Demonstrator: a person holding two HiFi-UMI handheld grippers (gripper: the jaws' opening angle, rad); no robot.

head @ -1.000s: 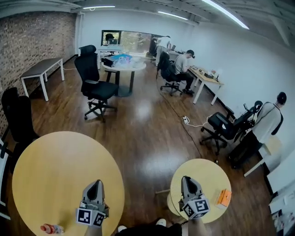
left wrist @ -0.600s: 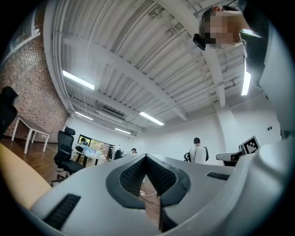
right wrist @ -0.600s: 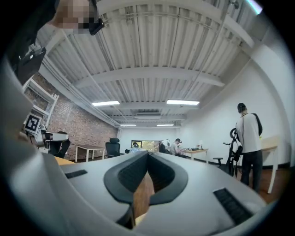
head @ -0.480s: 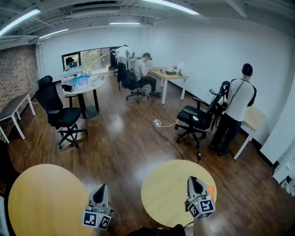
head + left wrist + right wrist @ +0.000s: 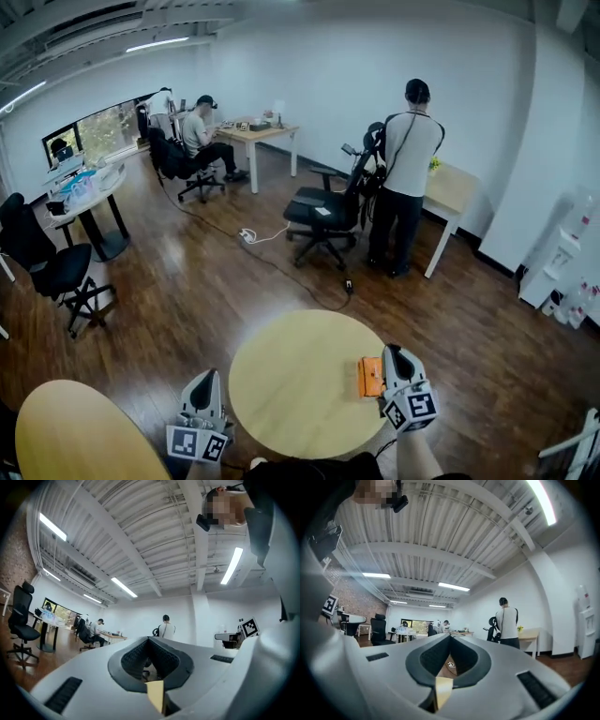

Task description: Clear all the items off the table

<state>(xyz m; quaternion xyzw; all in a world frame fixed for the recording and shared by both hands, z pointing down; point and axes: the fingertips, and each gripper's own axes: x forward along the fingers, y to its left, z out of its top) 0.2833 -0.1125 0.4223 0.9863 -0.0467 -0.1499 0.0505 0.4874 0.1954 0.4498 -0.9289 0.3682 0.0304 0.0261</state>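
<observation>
Orange box (image 5: 370, 377) flat on round table (image 5: 281, 389), long axis front-to-back.

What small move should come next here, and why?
Probably open the right gripper and lower it toward the orange item on the round table: its fingers are shut and empty, and that item lies just beside it.

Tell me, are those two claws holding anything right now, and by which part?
Nothing. The left claw and right claw are both shut with nothing between them; the orange box lies ungripped on the round table.
</observation>
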